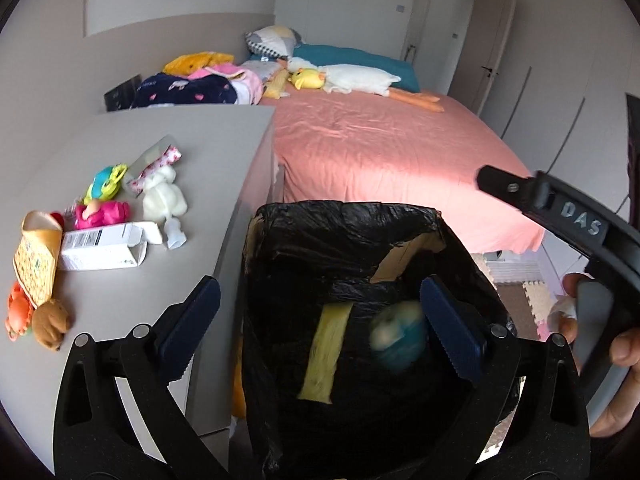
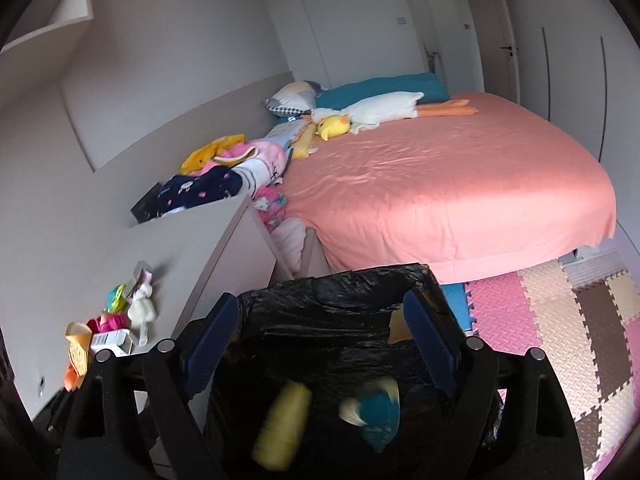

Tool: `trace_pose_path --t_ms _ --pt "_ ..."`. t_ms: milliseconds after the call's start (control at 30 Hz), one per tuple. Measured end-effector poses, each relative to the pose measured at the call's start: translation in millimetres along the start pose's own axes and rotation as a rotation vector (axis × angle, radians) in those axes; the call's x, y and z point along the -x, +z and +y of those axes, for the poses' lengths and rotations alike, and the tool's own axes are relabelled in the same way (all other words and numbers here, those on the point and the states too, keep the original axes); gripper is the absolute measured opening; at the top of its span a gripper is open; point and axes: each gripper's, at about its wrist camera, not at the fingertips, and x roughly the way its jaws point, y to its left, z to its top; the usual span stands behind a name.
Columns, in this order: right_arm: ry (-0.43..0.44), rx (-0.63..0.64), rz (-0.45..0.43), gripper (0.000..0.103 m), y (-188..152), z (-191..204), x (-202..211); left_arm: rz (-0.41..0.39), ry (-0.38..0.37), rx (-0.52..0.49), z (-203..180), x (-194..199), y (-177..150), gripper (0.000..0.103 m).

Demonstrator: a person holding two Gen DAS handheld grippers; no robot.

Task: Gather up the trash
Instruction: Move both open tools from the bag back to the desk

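— Down at six o'clock in both wrist views stood the bin (image 1: 352, 320), a box lined with a black bag (image 2: 340, 304), hard against the side of the grey cabinet (image 1: 160, 148). What was in it?

— Two blurred pieces were inside the bag's mouth: a yellow wrapper (image 1: 324, 352) at about seven o'clock and a teal-and-white wrapper (image 1: 400, 336) at about five. Both were smeared as if dropping, and neither touched a pad. I judged that pair as good as collected.

— And what was left?

— On the cabinet top, out at nine o'clock from the bin, lay a white carton (image 1: 104, 246) with its flap open, a yellow packet (image 1: 38, 256) just beside it, and a clear printed wrapper (image 1: 154, 164) farther back. Those looked like trash still to fetch. The pink toy (image 1: 102, 214), the white plush (image 1: 162, 196) and the brown plush (image 1: 50, 322) among them probably stay, though I could not be sure. So the task seemed partly done.

— The grippers?

— The left gripper (image 1: 320, 320) had its jaws spread wide over the bag's opening, holding nothing. The right gripper (image 2: 324, 336) was likewise well apart and empty, framing the bag's rim. In the left view its black frame crossed at three o'clock, with the person's hand (image 1: 612, 360) around the handle.
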Motion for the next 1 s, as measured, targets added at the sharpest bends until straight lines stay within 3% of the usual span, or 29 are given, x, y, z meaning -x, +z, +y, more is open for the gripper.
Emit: trace_pose_path --t_ms 500,1000 --pt "0.050 0.072 0.065 0.085 -18.6 37.1 -18.3 0.002 0.080 0.062 45.5 9.6 -8.1 0.097" --pt "0.190 0.217 0.122 0.085 -40.9 108.4 -36.3 -0.019 0.187 0.144 110.7 38.0 -17.4 0.097"
